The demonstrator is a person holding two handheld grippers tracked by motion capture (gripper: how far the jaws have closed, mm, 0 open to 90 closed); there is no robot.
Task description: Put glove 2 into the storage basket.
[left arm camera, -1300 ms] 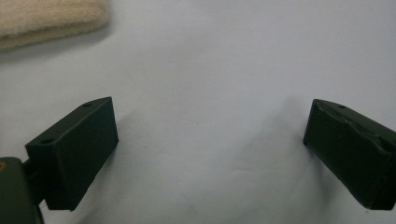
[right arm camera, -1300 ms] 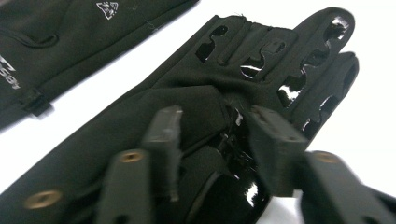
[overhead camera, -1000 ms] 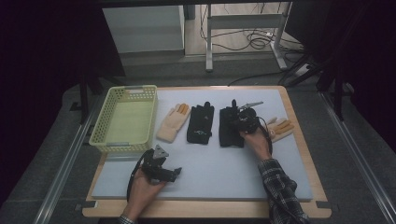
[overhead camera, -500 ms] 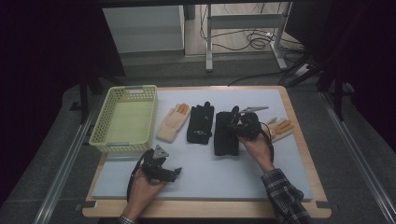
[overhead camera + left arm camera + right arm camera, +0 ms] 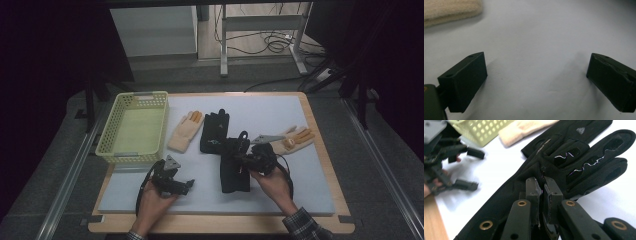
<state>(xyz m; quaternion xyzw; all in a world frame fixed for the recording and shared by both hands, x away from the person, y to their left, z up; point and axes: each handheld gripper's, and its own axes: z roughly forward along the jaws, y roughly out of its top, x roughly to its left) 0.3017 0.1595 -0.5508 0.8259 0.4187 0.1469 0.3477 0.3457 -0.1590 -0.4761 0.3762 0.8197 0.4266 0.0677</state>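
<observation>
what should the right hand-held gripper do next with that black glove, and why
Probably carry it on toward the yellow basket. The right hand-held gripper is shut on the black glove, pinching its fabric, and the glove lies apart from the other black glove. The basket's floor looks bare. The left hand-held gripper stands open on the mat with nothing between its jaws.

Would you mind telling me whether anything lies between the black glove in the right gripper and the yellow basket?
Yes. The right gripper is shut on the black glove. Toward the yellow basket lie a second black glove and a cream glove, flat on the mat. The left gripper rests open below the basket.
</observation>
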